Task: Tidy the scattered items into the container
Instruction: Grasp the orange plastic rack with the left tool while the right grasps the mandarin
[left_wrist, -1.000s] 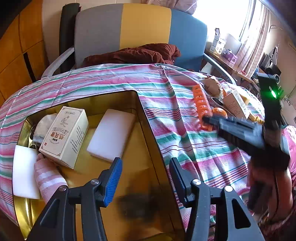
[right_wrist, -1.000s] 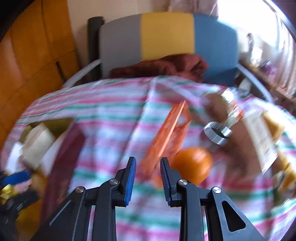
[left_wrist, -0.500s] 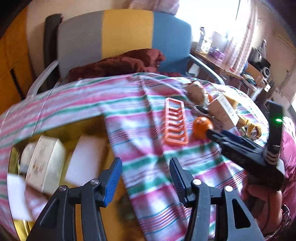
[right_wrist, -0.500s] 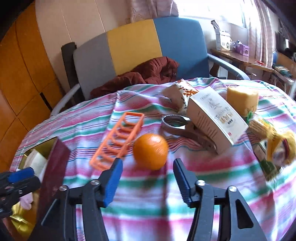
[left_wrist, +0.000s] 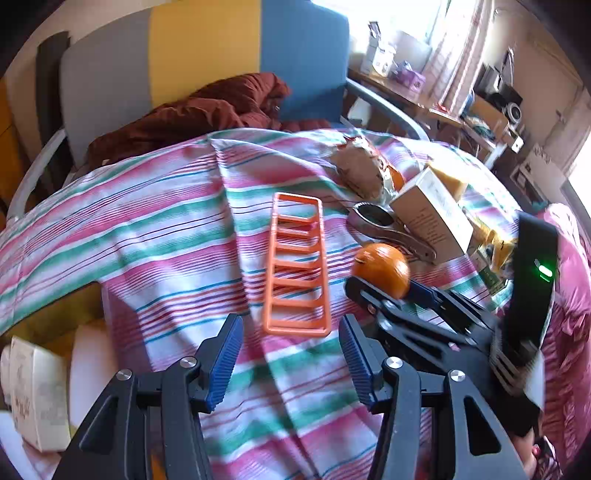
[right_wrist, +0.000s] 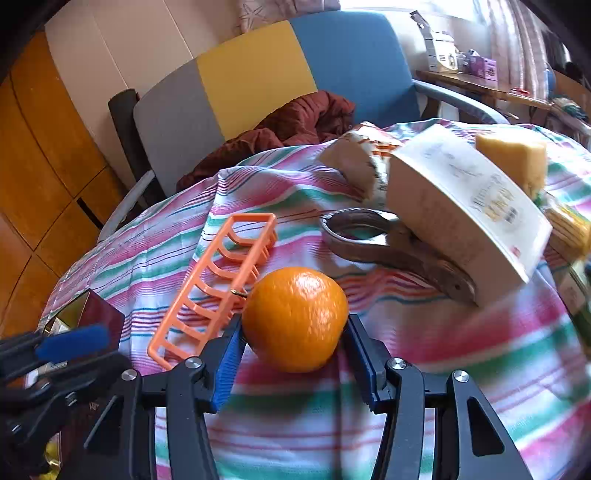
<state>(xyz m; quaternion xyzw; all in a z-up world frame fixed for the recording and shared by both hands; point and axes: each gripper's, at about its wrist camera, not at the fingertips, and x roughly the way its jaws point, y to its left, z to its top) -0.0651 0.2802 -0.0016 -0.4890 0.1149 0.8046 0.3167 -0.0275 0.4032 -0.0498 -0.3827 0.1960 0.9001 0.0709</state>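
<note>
Both pads of the closing right gripper (right_wrist: 293, 363) flank the orange (right_wrist: 295, 319), seemingly touching it.

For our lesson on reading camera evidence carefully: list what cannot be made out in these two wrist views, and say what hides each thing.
- Container: left wrist view, cut off by the frame edge, contents blurred.
- Orange: right wrist view, between the closing right tongs; pad contact unclear, its underside hidden.
- Metal tool: its handle end runs under the white box.
- Box print: blurred.
- Items at the right edge: blurred, unidentifiable.
</note>
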